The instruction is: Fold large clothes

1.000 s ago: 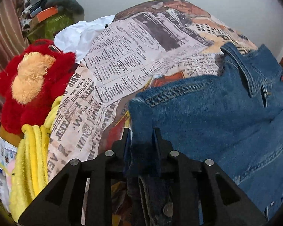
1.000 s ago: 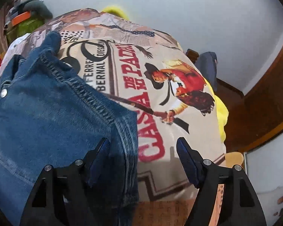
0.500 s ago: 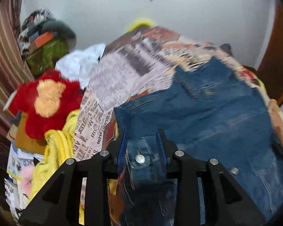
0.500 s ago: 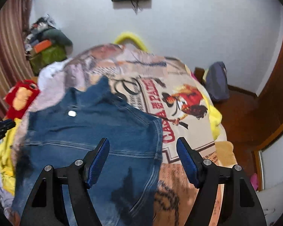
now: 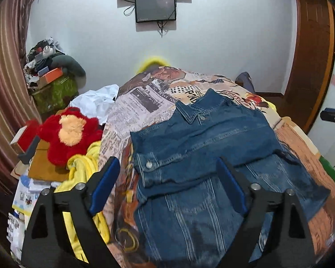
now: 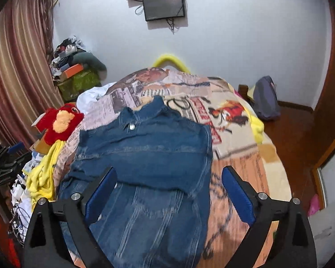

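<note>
A blue denim jacket (image 5: 203, 147) lies on a bed with a printed newspaper-pattern cover (image 5: 136, 109). Its sleeves are folded across the body and the collar points to the far wall. It also shows in the right wrist view (image 6: 145, 156). My left gripper (image 5: 167, 183) is open and empty, raised above the jacket's near part. My right gripper (image 6: 169, 192) is open and empty, also above the jacket's near half. The left gripper's body (image 6: 4, 163) shows at the left edge of the right wrist view.
A red plush toy (image 5: 67, 131) and yellow cloth (image 5: 82, 169) lie left of the bed. A white garment (image 5: 96, 102) sits at the far left of the bed. Cluttered boxes (image 5: 51, 82) stand by the curtain. A backpack (image 6: 265, 100) sits on the wooden floor on the right.
My left gripper has let go of the denim sleeve and opened. Both grippers have pulled back and up from the jacket, so the whole bed shows now.
</note>
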